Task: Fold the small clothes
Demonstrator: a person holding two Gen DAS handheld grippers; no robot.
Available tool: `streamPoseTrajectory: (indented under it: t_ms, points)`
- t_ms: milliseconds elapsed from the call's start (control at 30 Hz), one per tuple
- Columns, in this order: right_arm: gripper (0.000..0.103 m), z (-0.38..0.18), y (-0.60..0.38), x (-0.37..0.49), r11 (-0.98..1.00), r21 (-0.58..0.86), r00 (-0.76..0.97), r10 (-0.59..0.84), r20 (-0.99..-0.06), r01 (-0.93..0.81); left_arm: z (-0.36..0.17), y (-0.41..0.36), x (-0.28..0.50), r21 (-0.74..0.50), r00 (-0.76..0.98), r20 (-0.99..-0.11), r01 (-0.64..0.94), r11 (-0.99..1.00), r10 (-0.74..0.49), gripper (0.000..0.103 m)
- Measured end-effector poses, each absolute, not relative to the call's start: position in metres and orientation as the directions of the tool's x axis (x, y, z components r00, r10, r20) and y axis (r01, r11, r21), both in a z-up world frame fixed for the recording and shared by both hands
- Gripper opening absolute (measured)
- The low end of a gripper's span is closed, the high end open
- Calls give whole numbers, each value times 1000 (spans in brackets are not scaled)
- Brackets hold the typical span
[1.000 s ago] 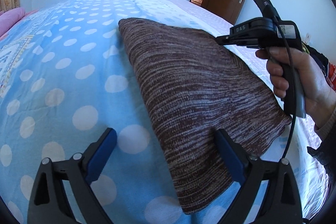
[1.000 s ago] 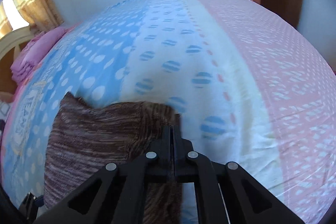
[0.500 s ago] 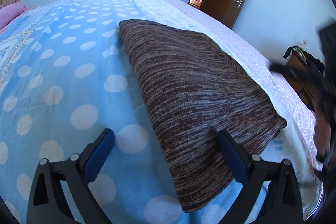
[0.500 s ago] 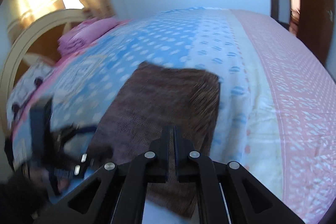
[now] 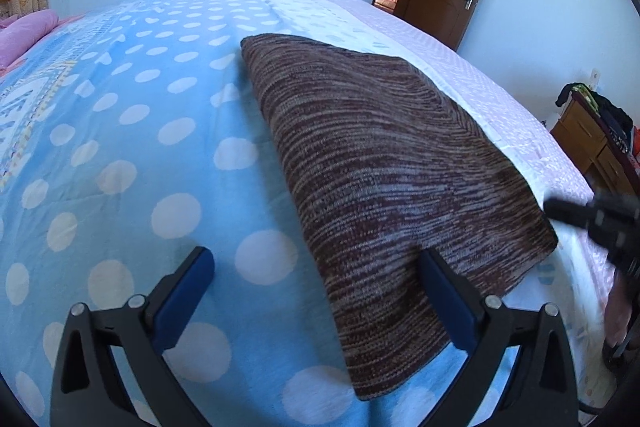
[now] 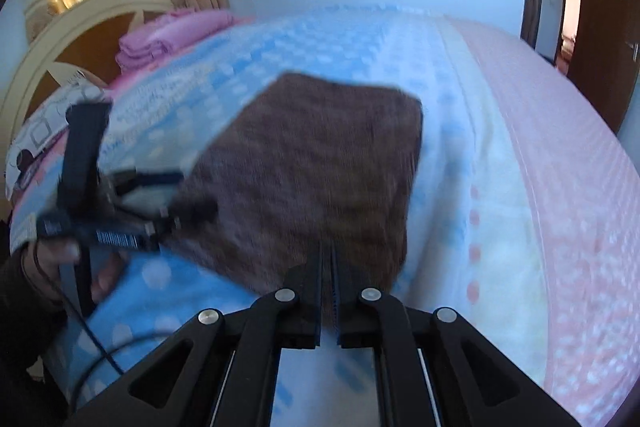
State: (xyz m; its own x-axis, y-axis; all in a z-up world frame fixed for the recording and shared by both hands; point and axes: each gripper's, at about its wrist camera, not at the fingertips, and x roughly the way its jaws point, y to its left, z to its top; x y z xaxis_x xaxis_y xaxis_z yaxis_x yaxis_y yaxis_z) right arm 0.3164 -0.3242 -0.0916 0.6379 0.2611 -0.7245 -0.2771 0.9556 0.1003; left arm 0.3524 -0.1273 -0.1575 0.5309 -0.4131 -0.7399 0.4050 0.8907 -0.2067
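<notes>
Left wrist view: blue dotted bedspread (image 5: 120,155) below, folded brown knit garment (image 5: 380,163) flat at right, left gripper (image 5: 316,291) wide open over its near edge, right gripper (image 6: 329,263) just parting, empty; best lowered squarely before pinching.

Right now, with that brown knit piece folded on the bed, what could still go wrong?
The left gripper is wide open over the near edge of the knit; a careless close could bunch the fold. The right gripper is nearly shut, its jaws just beginning to open with nothing between them; coming back in like that, it might shove the fabric rather than take it. The knit's right edge lies toward the side of the bed; a hard tug could drag it off.
</notes>
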Motion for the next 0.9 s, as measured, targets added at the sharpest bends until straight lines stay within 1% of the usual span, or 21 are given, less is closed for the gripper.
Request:
streamPoseTrajectory:
  t_ms: [33, 67, 100, 167, 200, 233, 333, 467, 633, 700, 767, 867, 900]
  points:
    - [30, -90, -323, 325, 956, 105, 644, 262, -719, -272, -158, -129, 352, -197, 532, -743, 405, 893, -405, 103]
    - [37, -90, -323, 336, 957, 120, 648, 267, -714, -262, -158, -130, 352, -190, 533, -746, 404, 895, -399, 103]
    - [39, -93, -323, 346, 956, 140, 643, 277, -714, -256, -158, -130, 351, -184, 534, -748, 404, 896, -394, 103]
    - [39, -106, -323, 362, 962, 140, 618, 257, -743, -233, -158, -131, 351, -175, 535, -752, 402, 899, -386, 103]
    - [34, -117, -324, 368, 968, 130, 597, 236, -766, -217, -158, -132, 352, -173, 535, -753, 402, 899, -384, 103]
    - [32, -123, -327, 368, 968, 134, 590, 237, -772, -214, -158, -132, 351, -168, 535, -754, 402, 900, -380, 103]
    - [28, -128, -333, 357, 963, 140, 608, 255, -752, -229, -158, -133, 351, -161, 536, -757, 402, 901, -375, 103]
    - [28, -129, -330, 348, 965, 86, 611, 225, -759, -249, -159, -134, 353, -156, 532, -761, 404, 901, -370, 103]
    - [28, -132, -333, 341, 965, 50, 607, 202, -769, -257, -158, -133, 357, -161, 525, -766, 402, 901, -372, 103]
    - [28, -133, -332, 336, 963, 10, 617, 181, -766, -270, -153, -130, 356, -159, 543, -758, 385, 909, -362, 103]
    - [28, -129, -336, 335, 960, 41, 623, 213, -753, -279, -144, -124, 353, -179, 588, -717, 363, 915, -374, 103]
    - [30, -117, -359, 340, 952, 173, 648, 300, -700, -255, -132, -115, 354, -233, 620, -669, 349, 908, -410, 103]
    - [36, -112, -372, 345, 948, 226, 670, 318, -671, -224, -131, -115, 357, -247, 616, -665, 351, 903, -422, 103]
